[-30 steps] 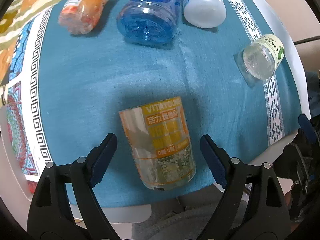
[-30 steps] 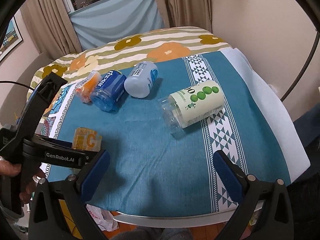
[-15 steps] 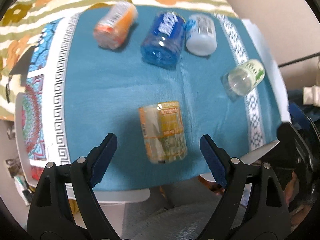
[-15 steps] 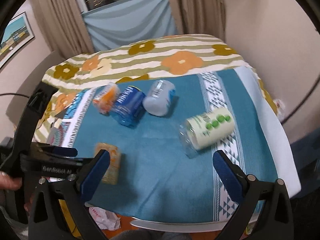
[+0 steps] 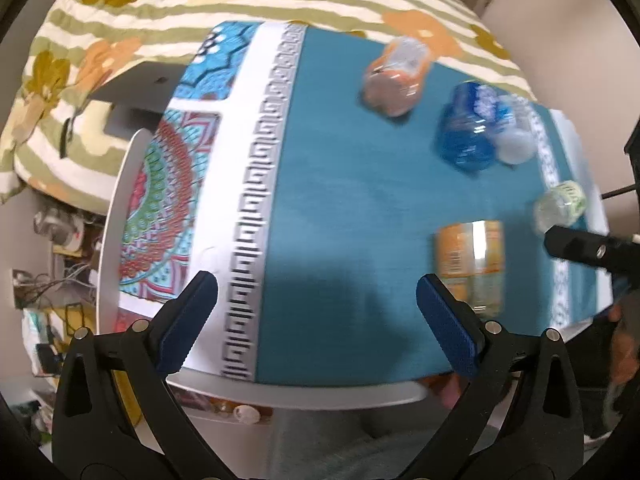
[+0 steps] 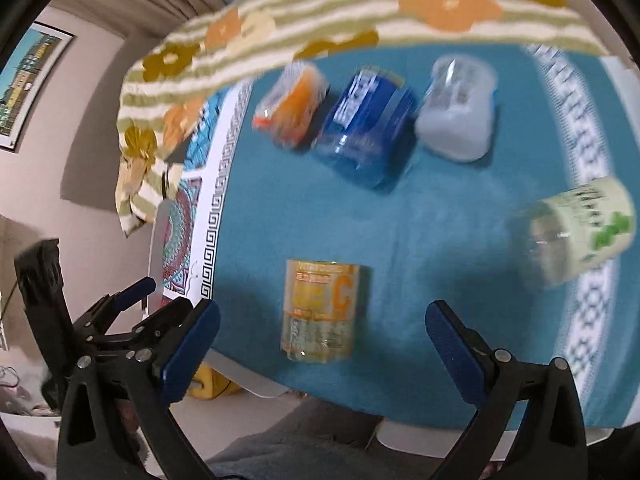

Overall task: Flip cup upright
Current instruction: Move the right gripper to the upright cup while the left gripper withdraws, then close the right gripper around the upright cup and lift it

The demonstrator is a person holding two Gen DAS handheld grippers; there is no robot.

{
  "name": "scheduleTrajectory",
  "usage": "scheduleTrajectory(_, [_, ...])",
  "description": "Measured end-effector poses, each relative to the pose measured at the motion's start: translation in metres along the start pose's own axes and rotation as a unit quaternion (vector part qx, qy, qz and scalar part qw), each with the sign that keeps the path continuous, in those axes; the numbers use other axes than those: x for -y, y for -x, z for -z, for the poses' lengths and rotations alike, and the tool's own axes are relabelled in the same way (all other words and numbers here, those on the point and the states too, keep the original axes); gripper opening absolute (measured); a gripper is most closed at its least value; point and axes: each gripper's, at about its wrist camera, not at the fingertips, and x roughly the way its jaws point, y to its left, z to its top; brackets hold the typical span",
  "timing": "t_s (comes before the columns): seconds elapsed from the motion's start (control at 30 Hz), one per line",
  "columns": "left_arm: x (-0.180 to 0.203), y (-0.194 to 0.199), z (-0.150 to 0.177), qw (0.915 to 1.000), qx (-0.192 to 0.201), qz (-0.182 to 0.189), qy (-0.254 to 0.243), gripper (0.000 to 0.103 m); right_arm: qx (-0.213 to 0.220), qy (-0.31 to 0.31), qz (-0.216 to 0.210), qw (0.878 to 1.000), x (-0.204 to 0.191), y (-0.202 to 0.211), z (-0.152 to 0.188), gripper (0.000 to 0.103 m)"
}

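Several cut-bottle cups lie on their sides on the teal tablecloth [image 6: 420, 248]. The yellow-orange one [image 6: 320, 312] lies near the front edge, just ahead of my right gripper [image 6: 320, 344], which is open and empty. In the left wrist view the same cup [image 5: 472, 260] lies to the right of my left gripper [image 5: 316, 312], which is open and empty over bare cloth. Farther back lie an orange cup [image 6: 292, 108], a blue cup [image 6: 366, 128] and a white cup [image 6: 456, 112]. A green-labelled cup [image 6: 576, 232] lies at the right.
The table's front edge [image 6: 260, 380] is close below both grippers. A flowered striped bedspread [image 5: 160, 8] lies behind the table. Clutter sits on the floor at the left [image 5: 52, 240]. The left gripper shows at the left in the right wrist view [image 6: 120, 320].
The left gripper has swung left, away from the yellow-orange cup. The right gripper has moved left and closer, so that cup now lies between its open jaws' line of view.
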Motion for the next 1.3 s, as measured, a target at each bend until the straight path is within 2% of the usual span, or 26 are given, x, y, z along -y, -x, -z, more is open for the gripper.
scheduleTrajectory(0.13, [-0.015, -0.02, 0.003, 0.9999, -0.011, -0.005, -0.002, 0.103, -0.043, -0.017, 0.002, 0.999, -0.001, -0.026, -0.012, 0.102])
scheduleTrajectory(0.43, [-0.039, -0.037, 0.004, 0.9997, -0.021, 0.009, 0.006, 0.103, -0.12, -0.05, 0.015, 0.991, 0.004, -0.067, -0.023, 0.081])
scheduleTrajectory(0.47, [-0.042, -0.038, 0.004, 0.9997, -0.022, 0.011, 0.009, 0.103, -0.124, -0.052, 0.015, 0.991, 0.004, -0.07, -0.023, 0.076])
scheduleTrajectory(0.6, [-0.047, -0.041, 0.003, 0.9994, -0.026, 0.018, 0.015, 0.103, -0.133, -0.057, 0.018, 0.989, 0.007, -0.076, -0.024, 0.068])
scheduleTrajectory(0.7, [-0.048, -0.043, 0.004, 0.9992, -0.029, 0.022, 0.017, 0.103, -0.136, -0.06, 0.013, 0.989, 0.01, -0.076, -0.024, 0.055])
scheduleTrajectory(0.87, [-0.047, -0.043, 0.004, 0.9991, -0.031, 0.026, 0.013, 0.103, -0.125, -0.06, 0.011, 0.99, 0.009, -0.075, -0.023, 0.054])
scheduleTrajectory(0.97, [-0.044, -0.039, 0.003, 0.9992, -0.029, 0.026, 0.008, 0.103, -0.098, -0.059, 0.0, 0.993, 0.006, -0.064, -0.021, 0.053])
scheduleTrajectory(1.07, [-0.043, -0.033, 0.002, 0.9993, -0.026, 0.026, 0.008, 0.103, -0.033, -0.049, -0.007, 0.998, -0.001, -0.038, -0.015, 0.053])
scheduleTrajectory(1.13, [-0.043, -0.029, 0.001, 0.9993, -0.021, 0.028, 0.009, 0.103, 0.032, -0.029, 0.005, 0.999, -0.008, -0.018, -0.006, 0.053])
scheduleTrajectory(1.17, [-0.043, -0.027, 0.0, 0.9994, -0.018, 0.028, 0.009, 0.103, 0.083, -0.009, 0.022, 0.996, -0.014, -0.007, 0.003, 0.053])
scheduleTrajectory(1.2, [-0.042, -0.026, 0.0, 0.9994, -0.016, 0.028, 0.009, 0.103, 0.108, 0.0, 0.033, 0.994, -0.017, -0.005, 0.008, 0.053])
scheduleTrajectory(1.27, [-0.042, -0.024, -0.001, 0.9996, -0.012, 0.026, 0.009, 0.103, 0.179, 0.023, 0.065, 0.981, -0.024, 0.001, 0.024, 0.053])
scheduleTrajectory(1.3, [-0.041, -0.024, -0.001, 0.9996, -0.01, 0.025, 0.009, 0.103, 0.223, 0.04, 0.089, 0.97, -0.028, 0.0, 0.035, 0.053])
